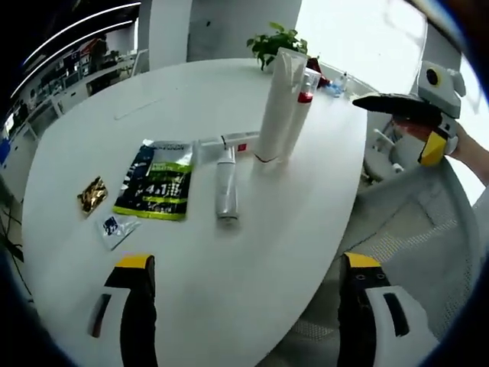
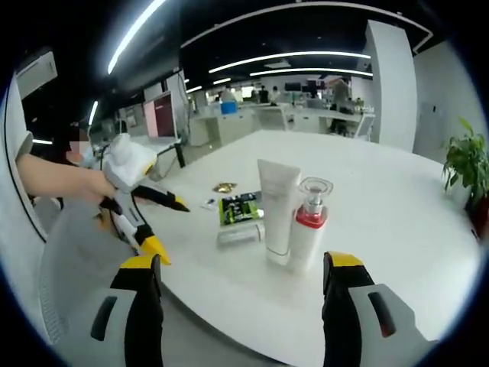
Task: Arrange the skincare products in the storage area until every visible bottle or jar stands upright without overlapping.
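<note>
While both sets of jaws stand spread and empty, the left gripper (image 1: 248,306) and the right gripper (image 2: 241,306) hover off the edge of the white table (image 1: 306,199), well apart from the products. A white tube (image 2: 276,210) stands upright on its cap, just beside a pump bottle (image 2: 309,225) with a red collar and clear cap. Near them a slim bottle (image 1: 226,186) lies flat, beside a green sachet (image 1: 157,181). The lying bottle looks light, rigid and smooth, so it may roll or slip; grip it across the body near one end. The tube is likely soft; pinch it gently.
</note>
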Available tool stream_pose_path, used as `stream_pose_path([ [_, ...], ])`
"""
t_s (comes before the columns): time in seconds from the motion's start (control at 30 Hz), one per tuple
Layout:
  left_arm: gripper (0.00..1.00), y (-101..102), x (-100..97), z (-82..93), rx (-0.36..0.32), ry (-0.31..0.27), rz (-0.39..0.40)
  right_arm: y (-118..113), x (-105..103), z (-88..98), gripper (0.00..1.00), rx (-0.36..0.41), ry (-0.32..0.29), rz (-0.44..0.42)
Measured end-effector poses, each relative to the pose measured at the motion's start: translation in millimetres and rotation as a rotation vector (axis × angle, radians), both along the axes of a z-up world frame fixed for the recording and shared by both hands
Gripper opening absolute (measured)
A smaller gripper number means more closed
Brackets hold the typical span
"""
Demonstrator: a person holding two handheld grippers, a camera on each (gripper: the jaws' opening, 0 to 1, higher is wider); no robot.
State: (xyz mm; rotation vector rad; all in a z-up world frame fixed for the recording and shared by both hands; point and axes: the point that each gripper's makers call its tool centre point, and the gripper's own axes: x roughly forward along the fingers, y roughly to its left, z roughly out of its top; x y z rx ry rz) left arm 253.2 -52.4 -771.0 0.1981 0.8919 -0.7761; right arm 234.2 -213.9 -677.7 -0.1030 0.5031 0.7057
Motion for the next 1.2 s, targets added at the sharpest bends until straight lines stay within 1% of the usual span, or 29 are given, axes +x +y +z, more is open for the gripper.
stream_pose_path([
  [0.07,0.91,-4,0.5,-0.3,0.006,0.001,-0.006,-1,0,0.1,0.86,-0.001,-0.001,-0.001],
  [0.3,0.89,-10,17.0,-10.8,0.031,0.011,-0.026,-3,-1,0.0,0.86,0.003,0.000,-0.012],
  [0.47,0.86,-17,23.3,-17.6,0.041,0.022,-0.037,-5,-1,-1.1,0.85,-0.004,0.003,-0.019],
  [0.53,0.85,-21,24.0,-19.1,0.047,0.027,-0.045,-5,-1,-1.6,0.85,-0.004,0.005,-0.021],
  [0.6,0.83,-24,32.0,-21.1,0.046,0.031,-0.052,-5,-1,-1.8,0.85,-0.001,0.007,-0.024],
  [0.7,0.82,-29,32.7,-22.1,0.057,0.033,-0.068,-6,-1,-2.9,0.85,-0.004,0.012,-0.025],
  [0.87,0.78,-36,41.9,-25.4,0.073,0.056,-0.081,-6,-1,-3.7,0.85,-0.005,0.015,-0.026],
  [0.93,0.76,-37,40.7,-26.4,0.078,0.062,-0.084,-7,0,-3.6,0.84,-0.003,0.016,-0.031],
  [1.07,0.73,-38,53.7,-31.9,0.092,0.073,-0.097,-8,0,-3.5,0.84,-0.001,0.016,-0.040],
  [1.2,0.70,-42,58.0,-32.3,0.103,0.079,-0.110,-9,1,-4.3,0.83,-0.002,0.018,-0.041],
])
